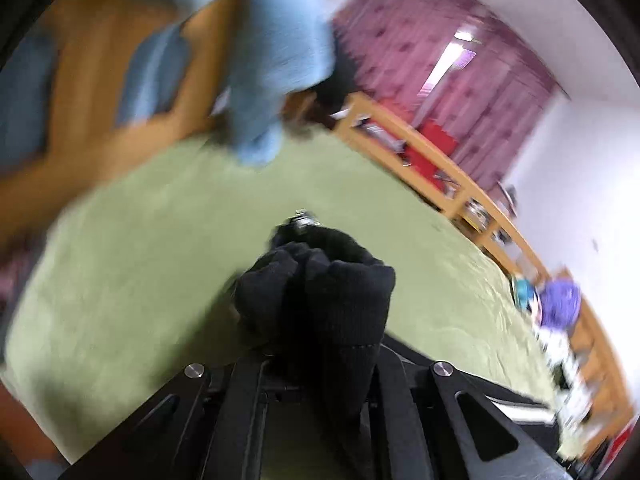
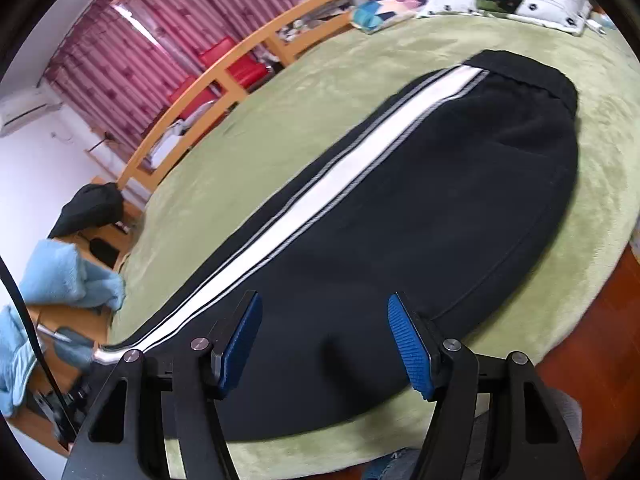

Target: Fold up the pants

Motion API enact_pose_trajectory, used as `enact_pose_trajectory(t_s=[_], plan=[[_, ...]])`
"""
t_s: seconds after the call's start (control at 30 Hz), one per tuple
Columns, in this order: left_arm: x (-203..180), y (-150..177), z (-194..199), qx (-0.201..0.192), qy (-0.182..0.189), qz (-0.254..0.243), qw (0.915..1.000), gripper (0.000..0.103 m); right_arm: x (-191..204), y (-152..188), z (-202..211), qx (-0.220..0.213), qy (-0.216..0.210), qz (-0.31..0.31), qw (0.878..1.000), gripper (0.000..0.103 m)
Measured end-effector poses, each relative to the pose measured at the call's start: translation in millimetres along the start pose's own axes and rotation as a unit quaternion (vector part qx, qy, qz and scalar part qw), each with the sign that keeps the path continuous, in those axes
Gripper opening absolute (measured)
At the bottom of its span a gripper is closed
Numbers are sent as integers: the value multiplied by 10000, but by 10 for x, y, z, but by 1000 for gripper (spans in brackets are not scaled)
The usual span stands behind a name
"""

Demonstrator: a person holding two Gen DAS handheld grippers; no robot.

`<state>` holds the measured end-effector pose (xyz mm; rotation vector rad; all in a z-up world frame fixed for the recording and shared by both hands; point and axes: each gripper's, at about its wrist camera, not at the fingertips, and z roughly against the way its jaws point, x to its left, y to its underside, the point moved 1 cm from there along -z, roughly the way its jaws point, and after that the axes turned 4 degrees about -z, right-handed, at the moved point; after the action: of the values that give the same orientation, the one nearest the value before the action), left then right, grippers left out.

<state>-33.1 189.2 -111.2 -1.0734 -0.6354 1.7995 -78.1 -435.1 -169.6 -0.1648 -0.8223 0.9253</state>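
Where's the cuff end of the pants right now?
In the left wrist view the black ribbed cuff is bunched in the shut left gripper, lifted above the green bedspread.

Pink curtains [image 2: 132, 36] behind a wooden rail [image 2: 224, 68]; white walls [image 1: 568, 168].

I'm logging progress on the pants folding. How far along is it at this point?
Done: the pants look laid out lengthwise on the green blanket, white stripe up, seemingly leg over leg. In hand: the left claw is shut on the black cuffs, which stand off the blanket; the right claw hovers open above the fabric, gripping nothing. Left: carrying the cuffs to the waistband, then tidying.
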Motion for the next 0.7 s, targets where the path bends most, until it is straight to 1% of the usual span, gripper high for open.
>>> enact_pose_trajectory(t_s=[0.03,0.07,0.1,0.13,0.2,0.23,0.3,0.33,0.4,0.43,0.5,0.53,0.57,0.6,0.63,0.7], plan=[[-180,-50,47,-61,43,-242,9997,8,11,5,-14,17,-5,32,10000,65],[-487,-91,112,-123,148,-611,9979,8,19,18,-19,8,-56,58,10000,65],[-786,-109,160,-134,299,-922,9952,8,31,42,-16,-2,-147,92,9998,65],[-1020,-112,191,-121,449,-1158,9922,8,47,25,-39,1,-153,125,9998,65],[-1665,-58,235,-83,802,-1755,9812,8,63,46,-17,-74,-96,240,9996,65],[-1915,-8,257,-75,911,-1952,9765,8,64,48,5,-117,-104,281,9995,64],[-2548,196,239,84,1120,-2359,9653,8,42,49,88,-217,-96,352,9991,64],[-2741,284,225,178,1219,-2427,9623,8,16,49,142,-265,-101,355,9990,64],[-3221,606,90,544,1657,-2511,9521,8,-83,32,260,-326,-125,322,9989,64],[-3376,783,46,773,1855,-2526,9465,10,-139,9,296,-332,-104,301,9989,64],[-3563,1093,-113,1370,2294,-2417,9328,17,-244,5,371,-349,-51,260,9990,64],[-3604,1238,-187,1683,2397,-2366,9264,18,-311,11,407,-361,13,260,9990,64],[-3600,1362,-297,1994,2460,-2338,9193,22,-364,26,444,-404,122,284,9987,64],[-3576,1460,-346,2217,2470,-2316,9144,23,-384,46,462,-438,191,319,9983,64],[-3506,1529,-377,2354,2408,-2286,9134,23,-400,69,465,-437,238,399,9980,64],[-3284,1560,-378,2422,2502,-2136,9127,35,-392,96,419,-386,294,529,9974,64]])
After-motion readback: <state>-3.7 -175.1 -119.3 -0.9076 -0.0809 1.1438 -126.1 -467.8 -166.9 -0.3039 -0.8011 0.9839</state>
